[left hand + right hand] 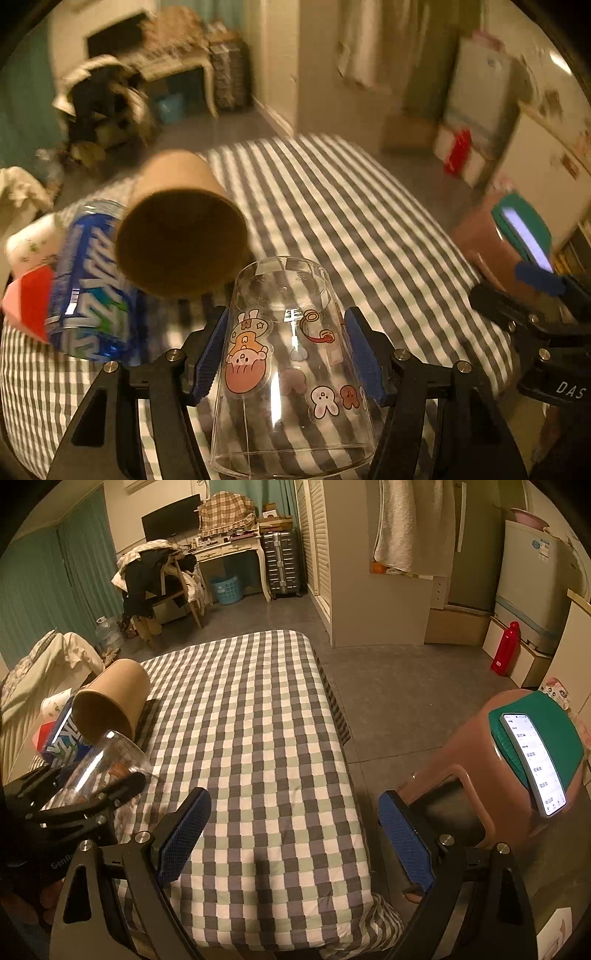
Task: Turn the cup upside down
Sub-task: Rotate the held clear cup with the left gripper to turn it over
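A clear glass cup point(288, 373) with cartoon stickers sits between my left gripper's point(286, 354) blue pads point(210, 354). The stickers read upside down, the cup's base is towards the top and its wide mouth at the bottom. The jaws are shut on its sides. In the right wrist view the cup point(107, 764) is tilted in the left gripper point(99, 794) above the checked table's left edge. My right gripper point(295, 834) is open and empty over the table's near right edge.
A brown paper cup point(181, 229) lies on its side atop a blue packet point(88, 288) at the table's left. The checked tablecloth point(251, 716) covers the table. A brown stool point(480, 775) with a phone point(533, 762) on it stands to the right.
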